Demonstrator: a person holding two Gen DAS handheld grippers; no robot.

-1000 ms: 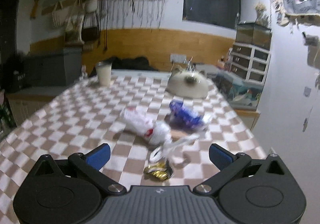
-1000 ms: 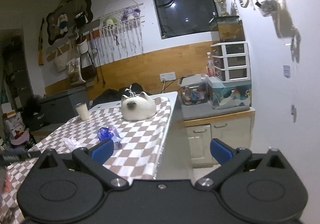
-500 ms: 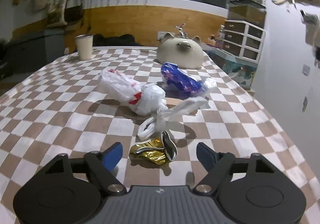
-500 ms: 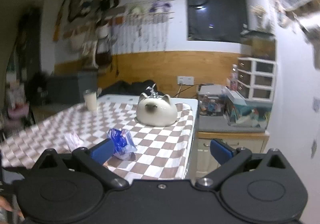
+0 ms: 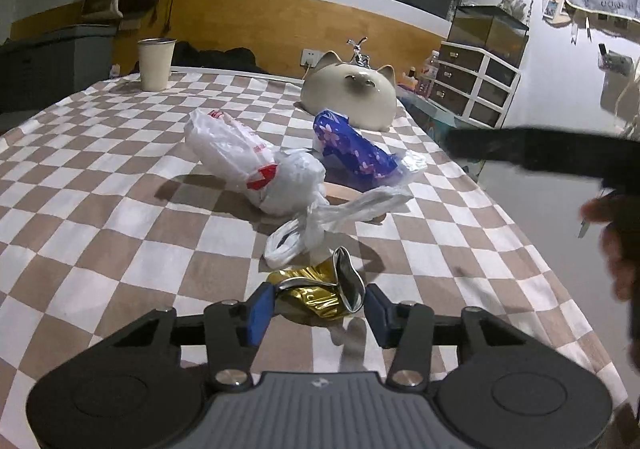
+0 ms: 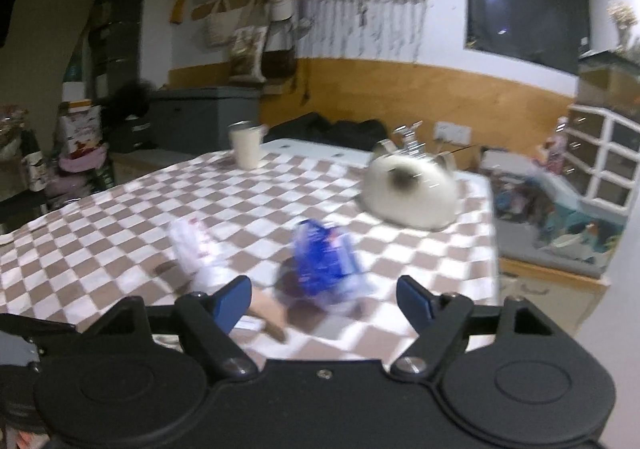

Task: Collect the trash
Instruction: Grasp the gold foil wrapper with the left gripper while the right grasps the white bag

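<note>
The table point(image 5: 72, 185), spread with a brown-and-white checked cloth, fills most of both wrist views. At its far end sits a cream cat-shaped ceramic piece point(image 5: 350, 95), and at the far left stands a pale cup point(image 5: 155, 64). Nearer the middle lies a crumpled white plastic bag point(image 5: 256, 169) with red print, its twisted handles trailing toward the camera. Just right of it, touching or nearly so, rests a blue flower-patterned wrapper point(image 5: 354, 153) with a clear end. A small wooden stick point(image 5: 344, 193) pokes out from under the bag. Closest in the left wrist view, a crumpled gold foil wrapper point(image 5: 316, 295) lies on the cloth just beyond the bag's handles, and the left hand-held gripper point(image 5: 316, 311) straddles it. Its jaws are closing, the blue pads standing at either side of the foil; whether they already press on it cannot be told. The right hand-held gripper point(image 6: 323, 299) hangs above the near edge of the table, its jaws closing too but wide apart and holding nothing, with the blurred blue wrapper lying beyond them.
</note>
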